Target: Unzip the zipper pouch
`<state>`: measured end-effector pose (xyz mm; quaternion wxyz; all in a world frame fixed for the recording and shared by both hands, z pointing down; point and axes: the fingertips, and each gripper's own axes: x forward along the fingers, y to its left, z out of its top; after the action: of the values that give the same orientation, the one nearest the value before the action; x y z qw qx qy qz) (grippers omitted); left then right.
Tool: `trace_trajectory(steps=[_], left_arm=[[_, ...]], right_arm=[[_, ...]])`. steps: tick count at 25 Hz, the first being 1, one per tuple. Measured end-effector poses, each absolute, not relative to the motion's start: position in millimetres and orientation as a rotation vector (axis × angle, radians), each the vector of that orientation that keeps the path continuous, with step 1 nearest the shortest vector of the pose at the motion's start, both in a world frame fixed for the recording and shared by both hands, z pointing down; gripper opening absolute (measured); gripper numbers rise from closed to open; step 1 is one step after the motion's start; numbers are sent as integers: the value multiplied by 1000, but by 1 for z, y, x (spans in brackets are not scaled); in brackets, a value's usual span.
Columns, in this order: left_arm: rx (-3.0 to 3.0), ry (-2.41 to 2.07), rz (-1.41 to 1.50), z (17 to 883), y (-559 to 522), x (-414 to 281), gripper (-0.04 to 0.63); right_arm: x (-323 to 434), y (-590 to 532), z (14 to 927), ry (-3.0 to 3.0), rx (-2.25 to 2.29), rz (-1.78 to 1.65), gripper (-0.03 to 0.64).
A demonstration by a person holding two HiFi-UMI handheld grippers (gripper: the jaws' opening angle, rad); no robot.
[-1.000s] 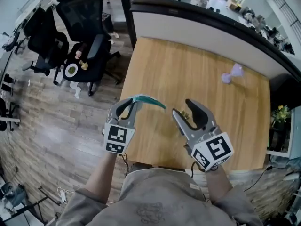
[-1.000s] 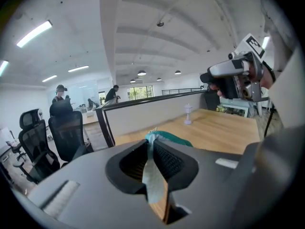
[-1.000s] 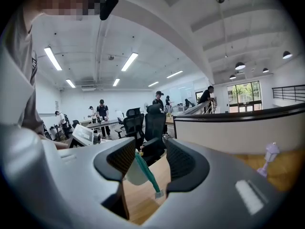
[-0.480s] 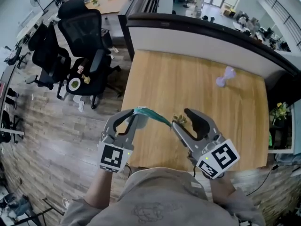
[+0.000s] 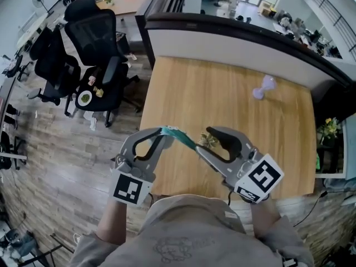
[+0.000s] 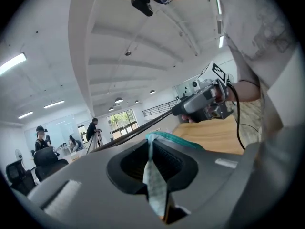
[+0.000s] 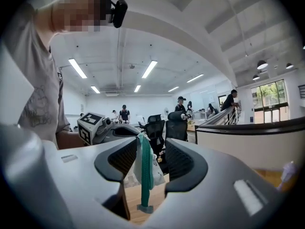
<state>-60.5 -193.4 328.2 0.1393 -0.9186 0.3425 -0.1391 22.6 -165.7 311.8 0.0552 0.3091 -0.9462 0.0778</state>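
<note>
Left tongs (image 5: 163, 133): yours are all but closed, and they pinch one end of the zipper pouch (image 5: 181, 138); in the left gripper view a fold of pale fabric is squeezed between the pads

Right tongs (image 5: 203, 139): yours stand wide, and the jaws have just been closing a little; the other end of the pouch hangs between them, with a gap on either side and neither pad pressing on it

Pouch: you have it up in the air over the near edge of the worktop (image 5: 222, 88), stretched as a teal band from the left tongs across to the right tongs

Zipper: in the right gripper view the teal zipper strip (image 7: 143, 168) runs straight down the gap between the jaws, with a small grey tab (image 7: 143, 207) at its lower end; I cannot tell how much of the zipper is open

Marker cubes: the left cube (image 5: 131, 188) and the right cube (image 5: 259, 177) sit nearest to your body, and both pairs of tongs point away from you and towards each other

Worktop: light wood, with a small purple object (image 5: 262, 88) near its far right side, well apart from the pouch

Surroundings: black office chairs (image 5: 92, 35) stand on the wood floor to the left of the worktop
</note>
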Motion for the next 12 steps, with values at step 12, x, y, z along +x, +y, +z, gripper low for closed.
trace_trajectory(steps=[12], left_arm=[[-2676, 583, -266, 297, -148, -15, 28]], right_arm=[[9, -145, 301, -2971, 637, 292, 170]])
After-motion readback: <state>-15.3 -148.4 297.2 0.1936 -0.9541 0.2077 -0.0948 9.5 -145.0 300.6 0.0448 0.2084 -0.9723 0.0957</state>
